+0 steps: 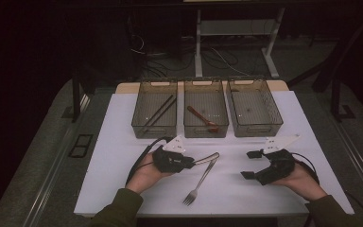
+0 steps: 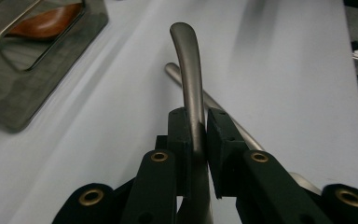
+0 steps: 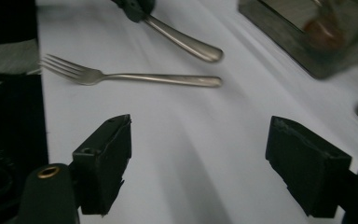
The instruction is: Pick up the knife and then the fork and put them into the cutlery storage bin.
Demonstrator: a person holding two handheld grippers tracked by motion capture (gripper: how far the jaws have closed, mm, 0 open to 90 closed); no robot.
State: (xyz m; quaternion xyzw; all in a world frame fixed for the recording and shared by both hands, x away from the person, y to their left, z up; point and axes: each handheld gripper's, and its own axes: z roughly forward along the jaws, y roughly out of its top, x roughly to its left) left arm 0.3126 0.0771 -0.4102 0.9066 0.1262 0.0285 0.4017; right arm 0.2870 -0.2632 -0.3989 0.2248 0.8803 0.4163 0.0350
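Fingers (image 2: 223,140) of matte black rubber pinch a curved steel handle (image 2: 189,70); right gripper (image 3: 198,163) gapes, empty.

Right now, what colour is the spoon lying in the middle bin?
Reddish-brown, like wood: the spoon in the middle clear bin; the high view shows it best.

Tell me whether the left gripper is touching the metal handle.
Touching: in the left gripper view, the left gripper has both pads pressed against the metal handle.
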